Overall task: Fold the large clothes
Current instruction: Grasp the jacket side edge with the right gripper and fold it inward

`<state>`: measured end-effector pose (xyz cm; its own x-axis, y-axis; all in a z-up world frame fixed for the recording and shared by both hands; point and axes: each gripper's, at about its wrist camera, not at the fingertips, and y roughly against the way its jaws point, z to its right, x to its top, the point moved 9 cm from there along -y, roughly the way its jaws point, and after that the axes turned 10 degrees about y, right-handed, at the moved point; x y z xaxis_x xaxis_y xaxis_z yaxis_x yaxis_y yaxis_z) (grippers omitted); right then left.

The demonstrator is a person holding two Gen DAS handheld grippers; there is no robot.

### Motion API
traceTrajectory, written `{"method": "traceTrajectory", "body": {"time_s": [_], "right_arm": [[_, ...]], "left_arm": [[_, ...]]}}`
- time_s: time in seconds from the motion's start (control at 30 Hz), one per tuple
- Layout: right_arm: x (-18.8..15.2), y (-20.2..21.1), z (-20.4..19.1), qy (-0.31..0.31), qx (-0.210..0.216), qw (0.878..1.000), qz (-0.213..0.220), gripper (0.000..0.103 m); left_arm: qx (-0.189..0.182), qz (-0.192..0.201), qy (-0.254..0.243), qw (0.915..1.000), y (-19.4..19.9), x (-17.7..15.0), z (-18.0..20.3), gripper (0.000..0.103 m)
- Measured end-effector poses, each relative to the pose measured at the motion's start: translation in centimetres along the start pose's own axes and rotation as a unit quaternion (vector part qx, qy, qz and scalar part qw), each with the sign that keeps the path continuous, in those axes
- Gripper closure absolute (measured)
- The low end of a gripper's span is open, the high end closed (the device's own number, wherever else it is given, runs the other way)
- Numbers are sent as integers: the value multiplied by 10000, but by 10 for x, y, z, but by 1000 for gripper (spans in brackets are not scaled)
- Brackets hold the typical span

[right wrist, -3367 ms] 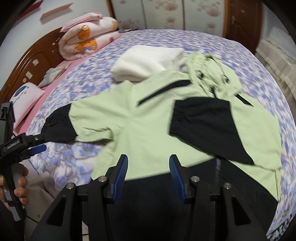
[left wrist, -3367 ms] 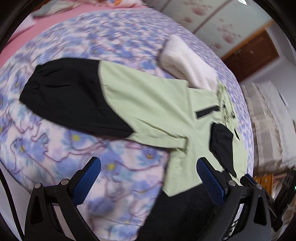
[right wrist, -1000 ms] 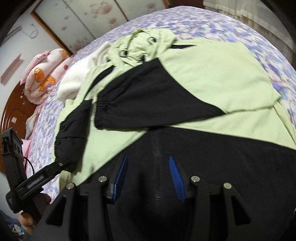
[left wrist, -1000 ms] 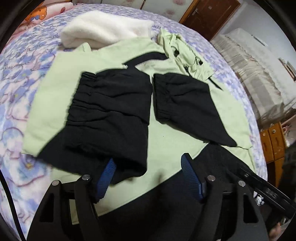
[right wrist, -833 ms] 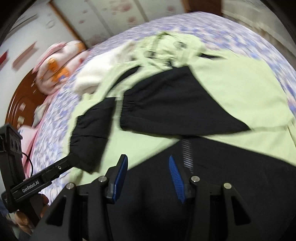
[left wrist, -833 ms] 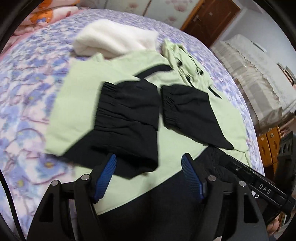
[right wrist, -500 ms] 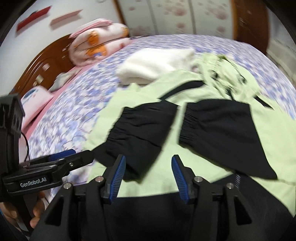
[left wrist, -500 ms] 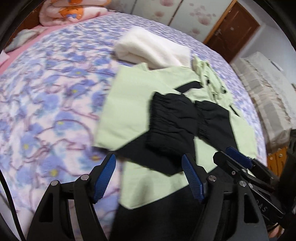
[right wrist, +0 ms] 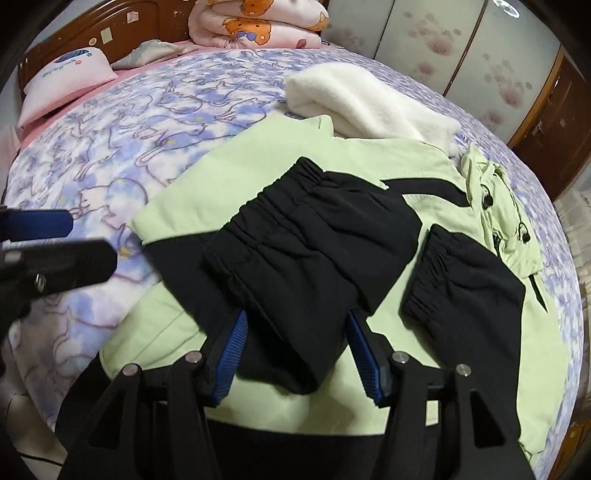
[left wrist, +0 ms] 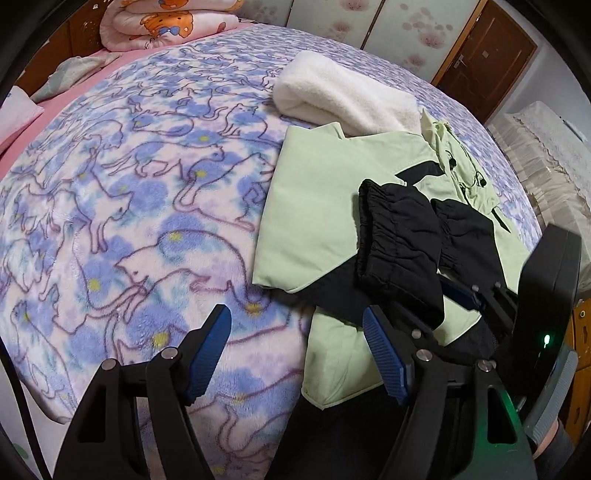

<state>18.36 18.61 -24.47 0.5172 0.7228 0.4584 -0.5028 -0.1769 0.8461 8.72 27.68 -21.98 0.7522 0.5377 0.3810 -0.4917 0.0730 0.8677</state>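
A light green and black jacket (left wrist: 317, 206) lies on the bed, also in the right wrist view (right wrist: 258, 166). Both black sleeves are folded onto its front: the left sleeve (right wrist: 314, 254) and the right sleeve (right wrist: 469, 280). My left gripper (left wrist: 295, 350) is open and empty, low at the jacket's left edge above the blanket. My right gripper (right wrist: 299, 350) is open, its fingers either side of the left sleeve's lower end, just above the cloth. The right gripper's body also shows in the left wrist view (left wrist: 546, 295).
A floral purple blanket (left wrist: 129, 184) covers the bed. A folded white fleece (right wrist: 365, 99) lies beyond the jacket. A pink cartoon quilt (right wrist: 258, 26), a pink pillow (right wrist: 66, 77) and the wooden headboard are at the far end. Wardrobe doors (left wrist: 417, 33) stand behind.
The left sleeve has been folded across the jacket front and let go. My left gripper has swung left over the blanket. My right gripper has moved over the folded left sleeve.
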Motion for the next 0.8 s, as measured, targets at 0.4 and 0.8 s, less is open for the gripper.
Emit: {"method": "traceTrajectory", "body": {"time_s": [0.4, 0.8], "right_arm": [[-11, 98, 130, -2370, 337, 9624, 1280, 94], [-173, 57, 180, -3559, 741, 9315, -148, 63]], "left_arm": [[-184, 64, -32, 9998, 10, -3, 10, 31], [-162, -278, -248, 9992, -14, -20, 25, 31]]}}
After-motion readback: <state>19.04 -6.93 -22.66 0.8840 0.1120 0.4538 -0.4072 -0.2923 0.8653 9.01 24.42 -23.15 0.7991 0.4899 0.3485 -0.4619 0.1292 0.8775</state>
